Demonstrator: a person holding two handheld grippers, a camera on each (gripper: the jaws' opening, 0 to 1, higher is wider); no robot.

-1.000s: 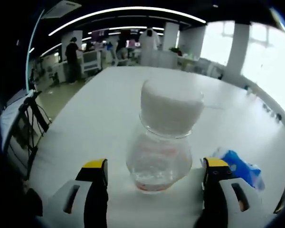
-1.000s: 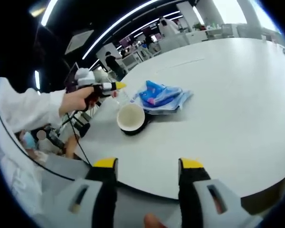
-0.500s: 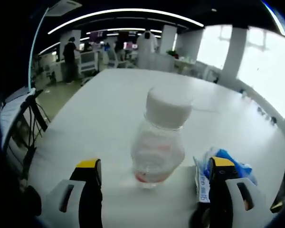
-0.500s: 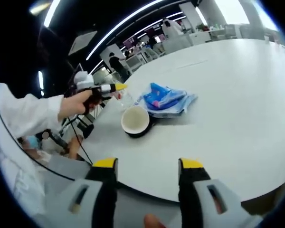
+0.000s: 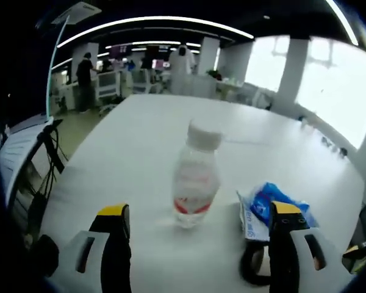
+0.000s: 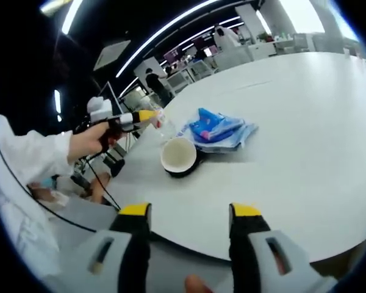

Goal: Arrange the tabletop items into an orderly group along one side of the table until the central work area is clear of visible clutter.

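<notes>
Left gripper view: left gripper [image 5: 195, 213], jaws spread wide, nothing between them, yellow tips at 7 and 5 o'clock. Clear plastic water bottle [image 5: 195, 176] with white cap stands upright on the white counter [image 5: 140, 140], just above the gap between the jaws, apart from both. Red band low on the bottle's label. Blue-and-white plastic packet [image 5: 263, 204] lies at 4 o'clock, just beside the bottle's right, partly behind the right jaw tip. Below the packet, a dark round rim, likely the cup [image 5: 253, 268], mostly hidden by the jaw.

Right gripper view: right gripper [image 6: 189, 210], jaws wide apart and empty, hanging off the counter's near edge [image 6: 305, 152]. White cup [image 6: 179, 156] with dark base lies tipped, mouth toward the camera, near centre. The blue packet [image 6: 219, 129] lies at 1 o'clock from the cup, touching or nearly so. At 10 o'clock, a person's hand [image 6: 88, 139] in a white sleeve holds the left gripper [image 6: 147, 115], its yellow tip just beside the bottle [image 6: 161, 125], which is faint here. All three items cluster near the counter's edge; the wide surface at 3 o'clock is bare.
</notes>
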